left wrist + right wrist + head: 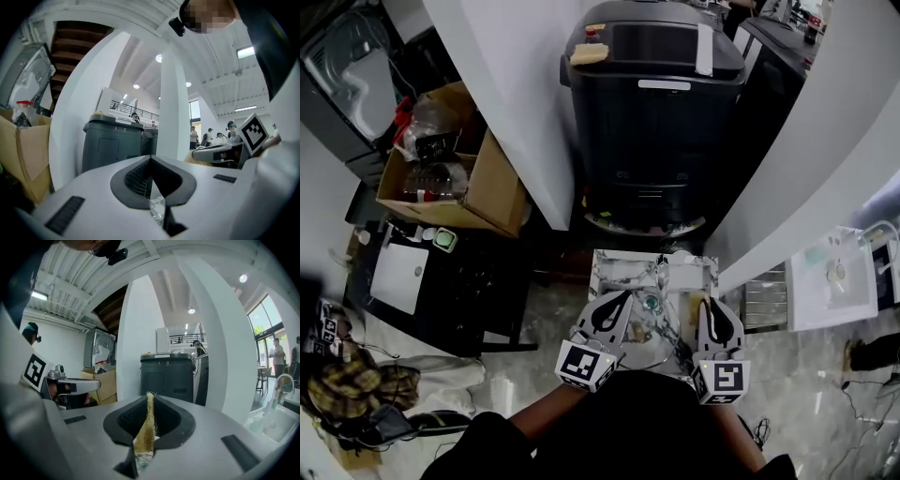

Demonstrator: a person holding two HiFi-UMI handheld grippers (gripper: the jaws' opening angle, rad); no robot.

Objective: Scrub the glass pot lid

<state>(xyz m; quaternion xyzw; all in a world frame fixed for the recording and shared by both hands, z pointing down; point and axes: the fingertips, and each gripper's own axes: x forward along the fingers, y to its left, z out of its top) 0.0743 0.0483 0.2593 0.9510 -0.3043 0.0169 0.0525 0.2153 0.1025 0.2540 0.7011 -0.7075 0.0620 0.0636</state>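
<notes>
Glass pot lid [157,209], seemingly its clear edge, was pinched between left gripper [151,164] jaws | scrub pad [145,430] was clamped between right gripper [150,401] jaws | risk judged: lid could be levered loose by hard scrubbing.

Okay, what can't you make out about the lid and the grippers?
Glass pot lid: head view, tiny, screened by left gripper and right gripper.
Clear piece: left gripper view, jaws hide all but a sliver.
Scrub pad: right gripper view, edge-on, faces hidden by jaws.
</notes>
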